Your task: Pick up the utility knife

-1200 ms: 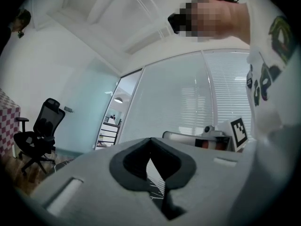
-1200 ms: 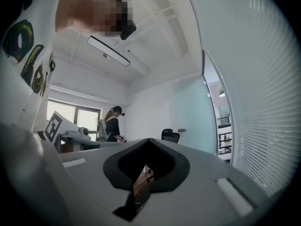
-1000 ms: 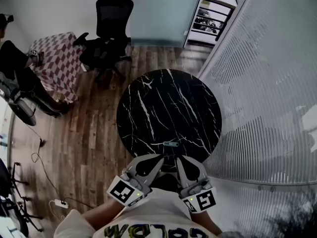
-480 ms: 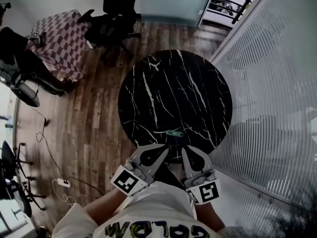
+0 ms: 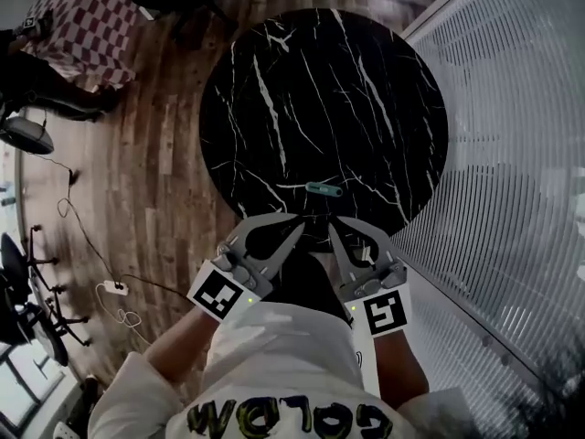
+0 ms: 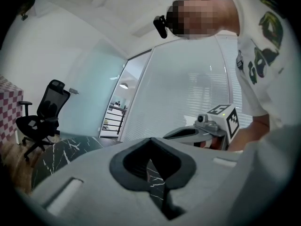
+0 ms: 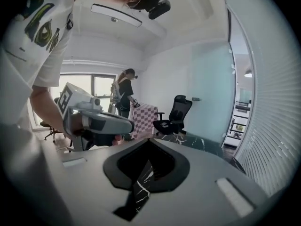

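The utility knife (image 5: 324,188), small and teal-grey, lies flat near the near edge of the round black marble table (image 5: 274,71). In the head view both grippers hover side by side over that near edge, just short of the knife. My left gripper (image 5: 297,228) is shut with nothing in it, its tips slightly left of the knife. My right gripper (image 5: 335,224) is shut and empty too, its tips just below the knife. The left gripper view shows shut jaws (image 6: 150,140) and the right gripper (image 6: 200,132) beside them. The knife is hidden in both gripper views.
A ribbed blind wall (image 5: 512,154) runs close along the table's right side. Wooden floor at the left carries cables and a power strip (image 5: 114,288). A chequered table (image 5: 87,12) and a black office chair (image 7: 175,113) stand beyond, with a person (image 7: 124,95) standing far back.
The head view has tipped further down, so the table and knife sit higher in the picture. Both grippers, still shut and side by side, have come closer to the table's near edge.
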`<act>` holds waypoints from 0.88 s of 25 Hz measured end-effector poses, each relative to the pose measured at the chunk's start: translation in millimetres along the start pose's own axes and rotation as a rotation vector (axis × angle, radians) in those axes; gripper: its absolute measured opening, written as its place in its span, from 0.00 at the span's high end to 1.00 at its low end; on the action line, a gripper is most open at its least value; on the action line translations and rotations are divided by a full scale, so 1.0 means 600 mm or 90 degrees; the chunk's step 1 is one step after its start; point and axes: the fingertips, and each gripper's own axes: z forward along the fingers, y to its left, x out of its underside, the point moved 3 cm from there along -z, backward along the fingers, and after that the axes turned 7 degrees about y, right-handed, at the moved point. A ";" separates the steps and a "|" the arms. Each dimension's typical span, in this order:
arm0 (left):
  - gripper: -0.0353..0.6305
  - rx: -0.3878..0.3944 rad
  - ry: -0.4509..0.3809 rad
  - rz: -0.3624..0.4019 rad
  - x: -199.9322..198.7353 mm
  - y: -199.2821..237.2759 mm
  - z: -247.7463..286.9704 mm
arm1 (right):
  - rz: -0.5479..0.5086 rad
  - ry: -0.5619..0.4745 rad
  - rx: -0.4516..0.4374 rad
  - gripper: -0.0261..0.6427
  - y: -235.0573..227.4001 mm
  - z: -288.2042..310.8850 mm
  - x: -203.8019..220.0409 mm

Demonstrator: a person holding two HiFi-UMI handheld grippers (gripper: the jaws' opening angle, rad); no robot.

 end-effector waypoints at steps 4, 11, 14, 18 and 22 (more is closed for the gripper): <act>0.94 0.002 0.015 -0.004 0.051 0.019 0.022 | -0.056 0.068 -0.018 0.96 -0.005 0.036 0.054; 0.94 0.021 0.034 0.012 0.141 0.044 0.055 | -0.108 0.152 -0.024 0.93 -0.024 0.093 0.142; 0.94 0.029 0.047 0.017 0.173 0.055 0.067 | -0.118 0.185 -0.035 0.92 -0.029 0.120 0.180; 0.94 0.030 0.056 0.024 0.206 0.070 0.082 | -0.135 0.221 -0.049 0.89 -0.032 0.155 0.228; 0.94 0.026 0.066 0.022 0.238 0.091 0.093 | -0.163 0.264 -0.065 0.85 -0.035 0.184 0.272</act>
